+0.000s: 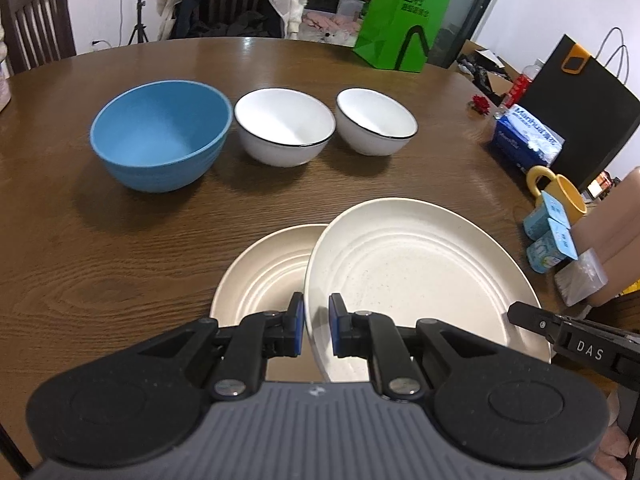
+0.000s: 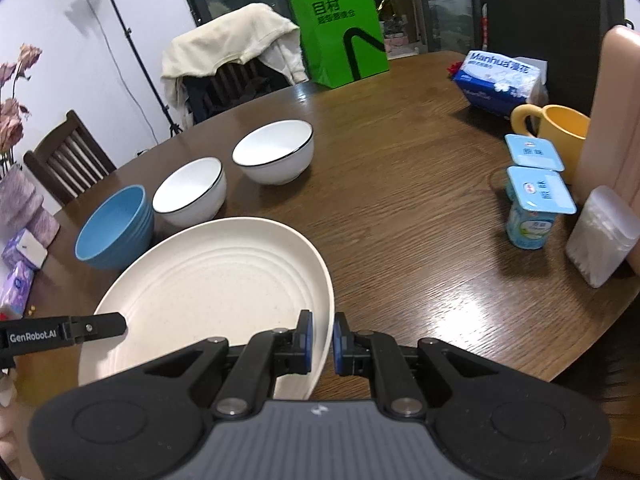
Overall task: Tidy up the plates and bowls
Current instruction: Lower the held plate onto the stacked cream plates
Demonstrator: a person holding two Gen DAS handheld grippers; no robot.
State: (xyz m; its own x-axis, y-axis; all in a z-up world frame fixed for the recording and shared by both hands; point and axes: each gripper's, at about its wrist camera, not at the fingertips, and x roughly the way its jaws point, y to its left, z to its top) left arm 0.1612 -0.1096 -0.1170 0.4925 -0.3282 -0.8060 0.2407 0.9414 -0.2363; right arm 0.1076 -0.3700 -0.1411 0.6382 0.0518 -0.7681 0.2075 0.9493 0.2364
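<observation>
Round dark wood surface (image 1: pixel 100 240), with a green bag (image 1: pixel 400 24) at the far edge and a chair with a cream jacket (image 2: pixel 236 44) behind it. Three bowls sit in a far row: blue bowl (image 1: pixel 160 132), then two white bowls (image 1: pixel 284 126). The cream plate (image 1: pixel 416 276) is tilted up over a second plate (image 1: pixel 260 280). The left gripper (image 1: pixel 316 324) pinches its near-left rim, and the right gripper (image 2: pixel 322 340) is clamped on its near-right rim.

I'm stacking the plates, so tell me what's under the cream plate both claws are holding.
Under the held plate, gripped at its rim by the left claw and right claw, a second cream plate lies on the table. Its right part is covered.
</observation>
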